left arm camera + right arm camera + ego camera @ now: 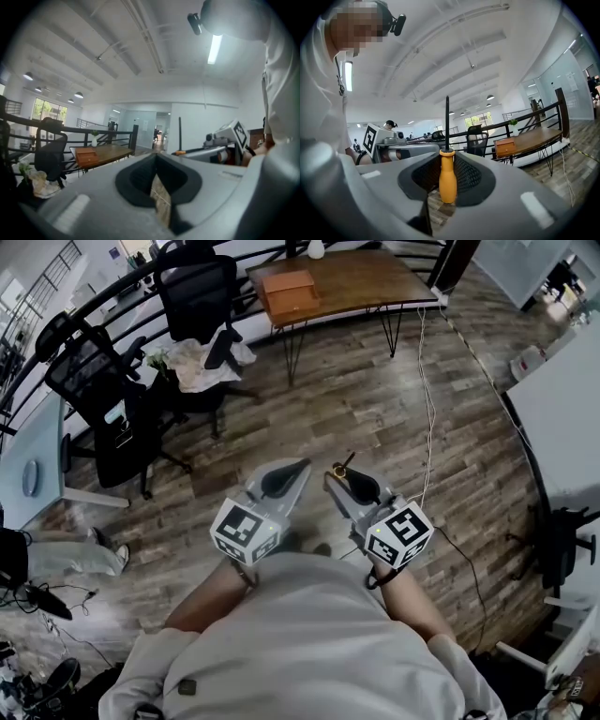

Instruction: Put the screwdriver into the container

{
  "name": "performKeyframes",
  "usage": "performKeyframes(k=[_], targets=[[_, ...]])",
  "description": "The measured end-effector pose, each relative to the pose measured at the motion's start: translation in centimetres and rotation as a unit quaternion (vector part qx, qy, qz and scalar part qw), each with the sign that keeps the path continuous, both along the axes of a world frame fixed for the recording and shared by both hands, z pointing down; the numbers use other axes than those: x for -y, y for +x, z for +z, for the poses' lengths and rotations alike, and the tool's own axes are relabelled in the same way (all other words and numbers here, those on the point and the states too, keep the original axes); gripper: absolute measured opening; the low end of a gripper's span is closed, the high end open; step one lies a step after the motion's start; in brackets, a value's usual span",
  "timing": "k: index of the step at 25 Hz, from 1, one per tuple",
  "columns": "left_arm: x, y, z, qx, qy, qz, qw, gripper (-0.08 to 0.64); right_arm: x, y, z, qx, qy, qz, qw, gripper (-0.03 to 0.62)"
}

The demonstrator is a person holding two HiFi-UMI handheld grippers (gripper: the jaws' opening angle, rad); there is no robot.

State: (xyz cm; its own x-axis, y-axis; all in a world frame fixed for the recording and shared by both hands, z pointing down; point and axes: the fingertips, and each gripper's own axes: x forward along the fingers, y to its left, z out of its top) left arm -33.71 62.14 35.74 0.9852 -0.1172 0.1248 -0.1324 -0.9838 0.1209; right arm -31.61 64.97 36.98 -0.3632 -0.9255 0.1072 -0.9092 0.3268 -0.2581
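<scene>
Shirt front [309,634] fills 6 o'clock of head view, nearest the lens. Wooden floor [366,409] lies open from centre out to 12 and 1 o'clock.

Bounds:
- White table edge [562,399] at 3 o'clock.
- Brown desk [347,277] at 12, with orange-brown box [289,292] on its left end.
- Black office chairs [112,399] at 10 to 11.
- White cable [427,381] trails over the floor at 1 o'clock.

Left gripper [298,465] and right gripper [339,472] sit side by side, near level, just ahead of the shirt front.

Left: jaws together, nothing between.

Right: jaws clamped on the orange handle of the screwdriver [447,171]. Handle stands upright between the jaws, dark shaft rising to 12 o'clock in the right gripper view. Box is well apart from the screwdriver.
</scene>
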Motion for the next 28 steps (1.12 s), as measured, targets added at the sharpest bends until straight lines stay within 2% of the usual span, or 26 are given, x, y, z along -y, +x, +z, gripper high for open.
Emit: performKeyframes(k=[7,12,20,28], targets=[[4.8,1.6,-0.4,-0.012,0.004,0.023,0.9997,0.003,5.2,0.7,0.0,-0.002,0.001,0.013,1.000,0.092],[11.2,2.2,-1.7,-0.016,0.015,0.037,0.9991,0.003,11.5,1.6,-1.1,-0.009,0.010,0.032,0.999,0.092],[17.8,1.0,-3.0,-0.013,0.021,0.061,0.9978,0.003,18.3,1.1,-2.5,-0.002,0.019,0.063,0.998,0.092],[21.6,1.9,-1.4,-0.006,-0.002,0.054,0.9985,0.003,22.5,1.1,-0.8,0.018,-0.007,0.041,0.999,0.092]])
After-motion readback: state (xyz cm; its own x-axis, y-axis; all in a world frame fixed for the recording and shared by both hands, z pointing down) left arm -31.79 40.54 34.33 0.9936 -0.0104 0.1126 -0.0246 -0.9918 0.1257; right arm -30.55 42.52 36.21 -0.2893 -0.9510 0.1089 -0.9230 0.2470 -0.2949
